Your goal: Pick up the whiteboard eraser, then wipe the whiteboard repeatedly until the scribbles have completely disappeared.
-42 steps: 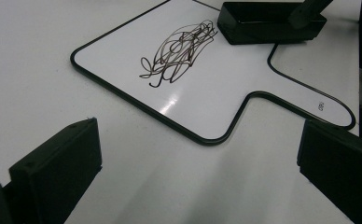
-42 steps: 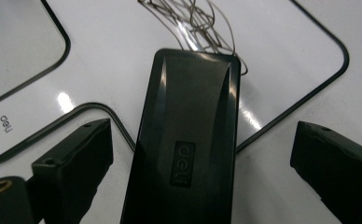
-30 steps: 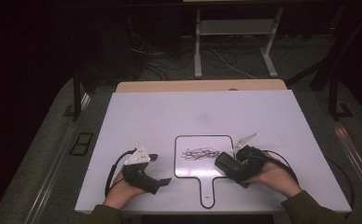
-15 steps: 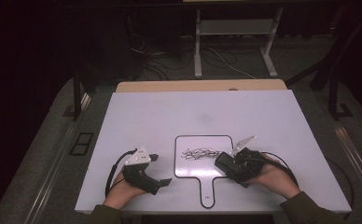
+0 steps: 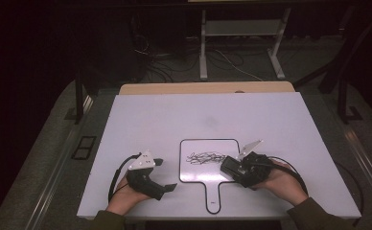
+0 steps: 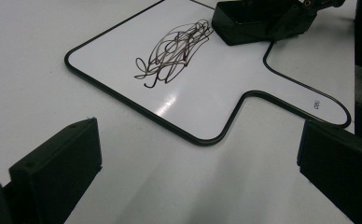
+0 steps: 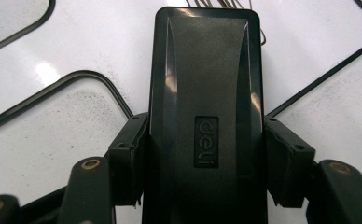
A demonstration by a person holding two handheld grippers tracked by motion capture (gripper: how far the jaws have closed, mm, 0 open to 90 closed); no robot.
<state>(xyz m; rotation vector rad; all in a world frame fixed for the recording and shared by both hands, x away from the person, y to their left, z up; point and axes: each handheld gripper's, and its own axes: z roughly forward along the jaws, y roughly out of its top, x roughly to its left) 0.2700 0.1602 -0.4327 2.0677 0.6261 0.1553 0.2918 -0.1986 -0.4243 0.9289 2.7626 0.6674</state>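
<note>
Black plastic rectangular eraser (image 7: pixel 206 116), clamped by the right gripper (image 5: pixel 236 168) whose jaws have just been closing while the left gripper (image 5: pixel 164 175) gapes empty, could shove the unheld white paddle-shaped whiteboard (image 5: pixel 198 175) toward nine o'clock, leaving the dark scribble (image 5: pixel 205 157) unwiped.

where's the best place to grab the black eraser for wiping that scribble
Across its two long sides near the rear, coming from the handle end of the whiteboard, as the right gripper does. The eraser is a long flat-sided block, so the pads seat squarely, leaving its front free toward the scribble.
</note>
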